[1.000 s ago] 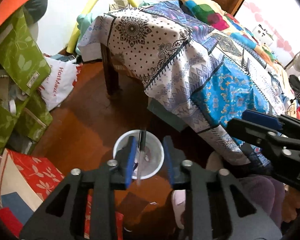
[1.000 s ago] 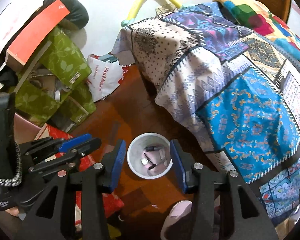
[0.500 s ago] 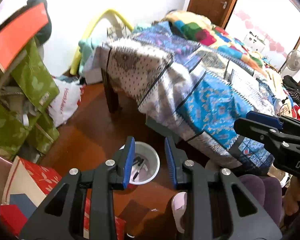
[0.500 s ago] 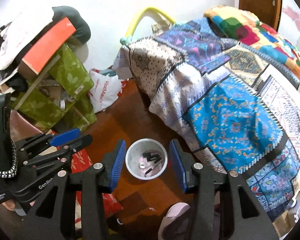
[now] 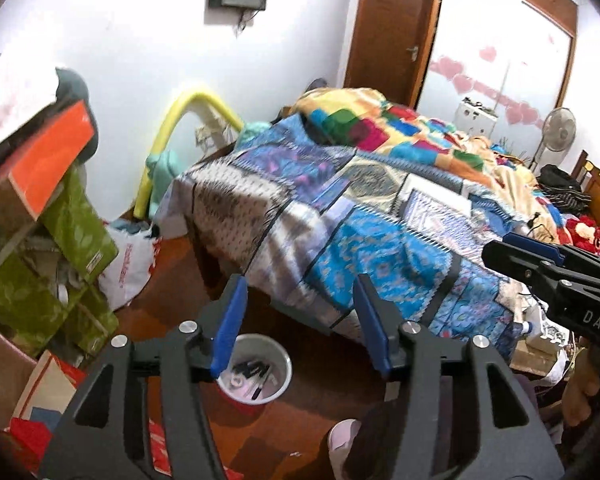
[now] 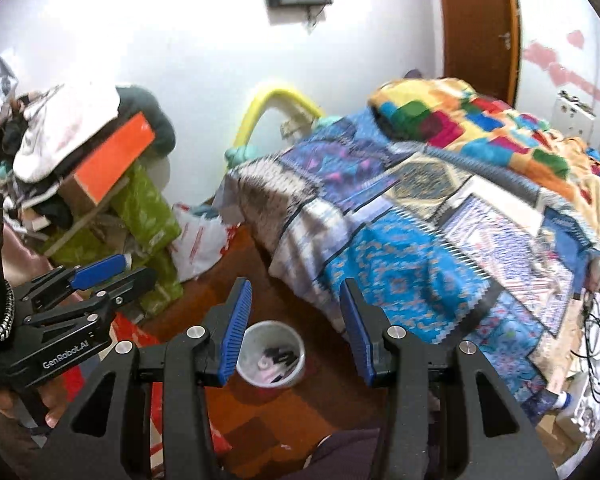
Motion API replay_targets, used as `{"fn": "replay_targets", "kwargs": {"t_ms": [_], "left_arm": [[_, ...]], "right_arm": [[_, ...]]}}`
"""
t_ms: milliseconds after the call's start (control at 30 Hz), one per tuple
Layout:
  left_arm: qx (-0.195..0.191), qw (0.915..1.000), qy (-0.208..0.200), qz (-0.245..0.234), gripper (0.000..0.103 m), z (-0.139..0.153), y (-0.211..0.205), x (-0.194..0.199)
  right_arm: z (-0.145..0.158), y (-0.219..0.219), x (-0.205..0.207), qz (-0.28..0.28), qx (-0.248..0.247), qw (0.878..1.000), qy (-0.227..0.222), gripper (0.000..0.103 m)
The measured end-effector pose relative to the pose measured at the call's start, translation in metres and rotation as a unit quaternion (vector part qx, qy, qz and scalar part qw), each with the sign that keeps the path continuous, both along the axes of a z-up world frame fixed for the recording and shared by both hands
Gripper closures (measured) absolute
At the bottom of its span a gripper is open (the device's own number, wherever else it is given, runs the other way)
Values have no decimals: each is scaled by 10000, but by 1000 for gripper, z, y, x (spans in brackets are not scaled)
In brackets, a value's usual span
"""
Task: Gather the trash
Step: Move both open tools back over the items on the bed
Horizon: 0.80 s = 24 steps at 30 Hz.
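Observation:
A small white bin (image 5: pixel 282 364) stands on the wooden floor beside the bed and holds several dark pens and small bits of trash (image 5: pixel 252 374). It also shows in the right wrist view (image 6: pixel 296 346). My left gripper (image 5: pixel 300 324) is open and empty, high above the bin. My right gripper (image 6: pixel 294 330) is open and empty, also above the bin. Each gripper shows at the edge of the other's view.
A bed with a patchwork cover (image 5: pixel 380 208) fills the right side. Green boxes (image 5: pixel 76 232), an orange box (image 5: pixel 48 160) and a white plastic bag (image 5: pixel 130 264) pile up at left. Red bags (image 5: pixel 40 400) lie on the floor nearby. A door (image 5: pixel 384 28) is at the back.
A pen held in my left gripper dropped into the bin. Both grippers rose away from the bin, the view tilted up, and my left gripper opened wider.

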State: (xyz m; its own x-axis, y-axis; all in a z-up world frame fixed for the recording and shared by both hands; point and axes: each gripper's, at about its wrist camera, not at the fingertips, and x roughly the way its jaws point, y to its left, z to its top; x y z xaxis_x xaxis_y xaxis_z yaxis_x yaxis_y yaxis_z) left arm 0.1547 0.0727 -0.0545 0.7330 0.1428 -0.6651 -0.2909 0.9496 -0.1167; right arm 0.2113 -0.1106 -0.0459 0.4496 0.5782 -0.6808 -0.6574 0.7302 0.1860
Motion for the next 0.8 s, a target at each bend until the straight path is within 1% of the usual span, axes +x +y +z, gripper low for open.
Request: {"fn": "replay_targets", "kwargs": {"t_ms": [133,200,333,433,667,800], "left_arm": [[84,9996,-130,-247,45,15,-27,11],[108,9990,-190,-388,44,20,-41,17],[17,9968,-319,-734,44,31,-70,36],[114,9948,-360,-950,43,37,-92,52],[233,9885,-360,-1450,43,42,-139,92],[280,9835,-317,-1760,42,40,-166,119]], "right_arm": [[15,-33,-1,-294,154,9992,-241,55],[19,-46,0,-429,200,9983,-328,55],[30,-78,5,-768,268,9955,-479,55],[35,-97,9,-982,282,9931,-583,55],[43,-152,29,-1577,326,9845,-701,55],[41,-186,45,-2010,259,9767,-711,55]]}}
